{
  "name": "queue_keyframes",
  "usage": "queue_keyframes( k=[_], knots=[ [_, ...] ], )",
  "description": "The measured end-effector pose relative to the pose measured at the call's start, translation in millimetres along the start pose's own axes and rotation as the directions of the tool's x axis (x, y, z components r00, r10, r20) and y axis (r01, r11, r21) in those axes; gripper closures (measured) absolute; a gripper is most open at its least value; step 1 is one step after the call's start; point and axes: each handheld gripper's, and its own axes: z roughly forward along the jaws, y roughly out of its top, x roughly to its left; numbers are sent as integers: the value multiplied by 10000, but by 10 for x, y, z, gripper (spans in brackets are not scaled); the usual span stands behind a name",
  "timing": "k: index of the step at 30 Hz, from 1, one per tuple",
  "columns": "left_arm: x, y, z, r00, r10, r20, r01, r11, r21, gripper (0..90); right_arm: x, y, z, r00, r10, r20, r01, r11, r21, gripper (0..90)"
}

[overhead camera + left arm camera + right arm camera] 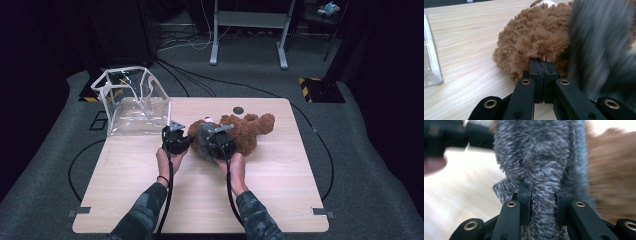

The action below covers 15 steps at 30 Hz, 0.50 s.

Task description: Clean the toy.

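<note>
A brown plush teddy bear [252,131] lies on the wooden table [200,200], right of centre at the back. A grey fuzzy cloth [202,142] sits over its near left end. My left gripper [186,140] is shut, its tips pressed into the bear's brown fur [536,35]; I cannot see whether any fur is pinched. In the left gripper view the pads [544,63] meet flush, with the grey cloth [599,45] blurred to the right. My right gripper [216,136] is shut on the grey cloth [536,152], which is bunched between its pads [543,192]. The bear [611,170] is behind.
A clear plastic bag with white trim [132,102] stands open at the table's back left corner; its edge [431,62] lies left of the bear. A small black disc [238,110] sits near the back edge. Cables and a desk frame [250,30] are on the floor beyond.
</note>
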Motion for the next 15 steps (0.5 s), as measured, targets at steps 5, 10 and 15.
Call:
queue_keyframes(
  k=[5, 10, 15],
  knots=[
    [3, 3, 2, 10000, 40, -45, -40, 10000, 25, 890, -245, -41, -25, 9970, 704, 321, -709, 9974, 160, 721],
    [14, 2, 7, 10000, 54, -73, -54, 10000, 72, 890, -411, -155, -123, 9950, 843, 541, -854, 9962, 174, 720],
    [22, -6, 16, 10000, -35, -81, 36, 9999, 129, 890, -596, -302, -259, 9899, 1055, 943, -1080, 9939, 215, 721]
  ],
)
